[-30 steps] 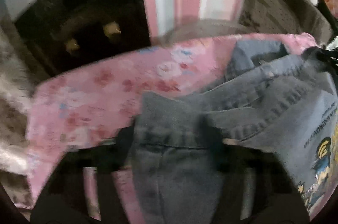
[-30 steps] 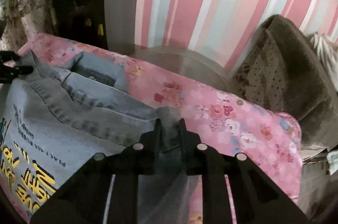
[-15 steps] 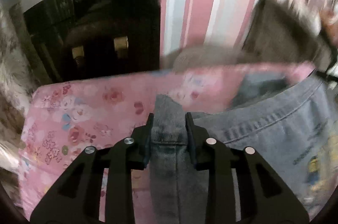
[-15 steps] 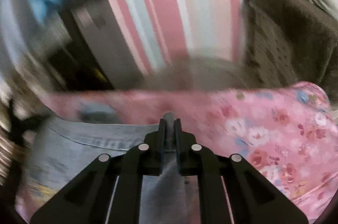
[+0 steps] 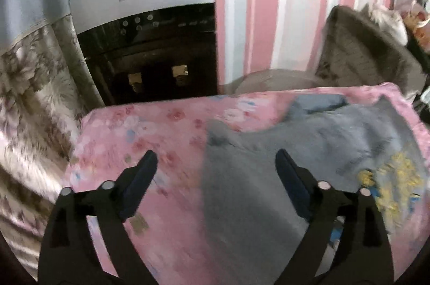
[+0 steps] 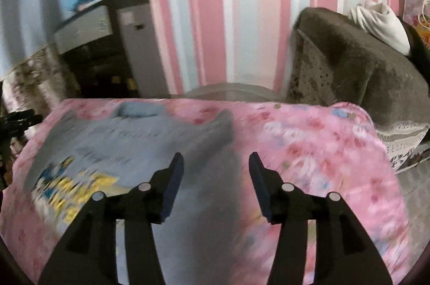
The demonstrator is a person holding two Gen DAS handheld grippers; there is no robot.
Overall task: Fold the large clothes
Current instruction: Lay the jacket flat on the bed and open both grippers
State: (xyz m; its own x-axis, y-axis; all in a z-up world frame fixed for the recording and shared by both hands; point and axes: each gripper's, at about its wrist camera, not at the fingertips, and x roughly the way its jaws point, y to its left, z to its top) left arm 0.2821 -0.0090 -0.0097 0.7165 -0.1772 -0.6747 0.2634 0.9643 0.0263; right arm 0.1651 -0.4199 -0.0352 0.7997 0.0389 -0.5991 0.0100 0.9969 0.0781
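Both grippers, left point(image 5: 216, 174) and right point(image 6: 216, 177), have just let go, jaws opening and empty. The denim garment point(image 5: 268, 164) now lies released along the pink floral cover's point(image 5: 150, 129) far edge; this fold appears laid.

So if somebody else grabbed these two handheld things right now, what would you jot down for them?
Left gripper: jaws opening, nothing between them, above the denim jacket.
Right gripper: jaws opening, also gripping nothing.
The jacket lies on the pink floral cover, its yellow print facing up.
Done: both sides just released, apparently folded in.
Left: probably the final fold; blur hides the details.
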